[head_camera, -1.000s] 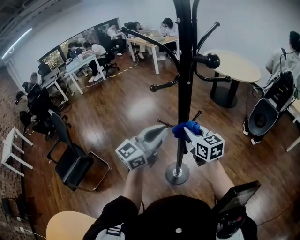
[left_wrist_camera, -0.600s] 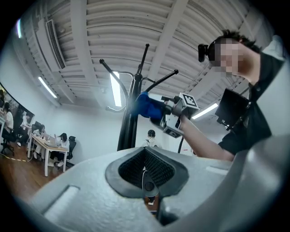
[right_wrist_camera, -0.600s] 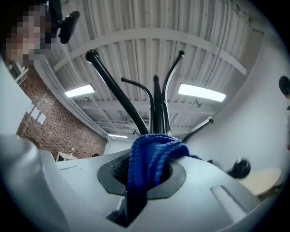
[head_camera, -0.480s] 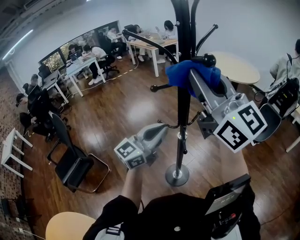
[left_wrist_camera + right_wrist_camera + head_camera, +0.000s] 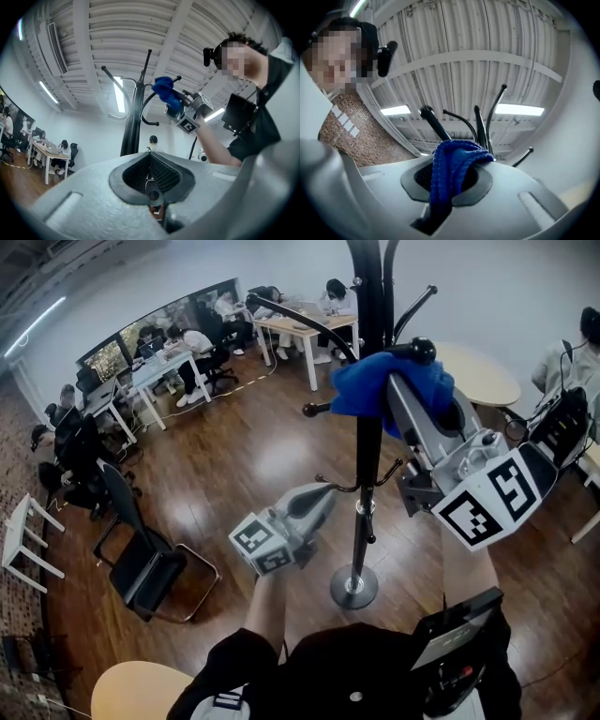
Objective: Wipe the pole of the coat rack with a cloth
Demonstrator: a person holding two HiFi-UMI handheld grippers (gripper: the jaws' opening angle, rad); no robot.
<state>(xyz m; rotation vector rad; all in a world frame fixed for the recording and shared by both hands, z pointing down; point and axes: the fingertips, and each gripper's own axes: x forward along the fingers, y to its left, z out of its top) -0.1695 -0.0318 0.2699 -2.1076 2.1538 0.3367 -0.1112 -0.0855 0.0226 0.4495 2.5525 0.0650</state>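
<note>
The black coat rack pole [image 5: 369, 427] rises from a round metal base [image 5: 354, 588] on the wooden floor. My right gripper [image 5: 398, 382] is shut on a blue cloth [image 5: 386, 379] and holds it against the pole's right side, high up at the level of the hooks. In the right gripper view the cloth [image 5: 452, 164] bulges out between the jaws of the right gripper [image 5: 454, 176], with the rack's hooks [image 5: 480, 123] just beyond. My left gripper [image 5: 322, 500] is shut and empty, lower down and left of the pole. The left gripper view shows the pole [image 5: 130, 129] and the cloth [image 5: 163, 88].
A black chair [image 5: 141, 563] stands on the floor at the left. A round table [image 5: 473, 371] is behind the rack at the right. Desks with seated people [image 5: 178, 343] fill the back left. A white stool [image 5: 23, 540] is at the left edge.
My right gripper has risen with the cloth from low on the pole to the height of the hooks. The left gripper has barely moved.
</note>
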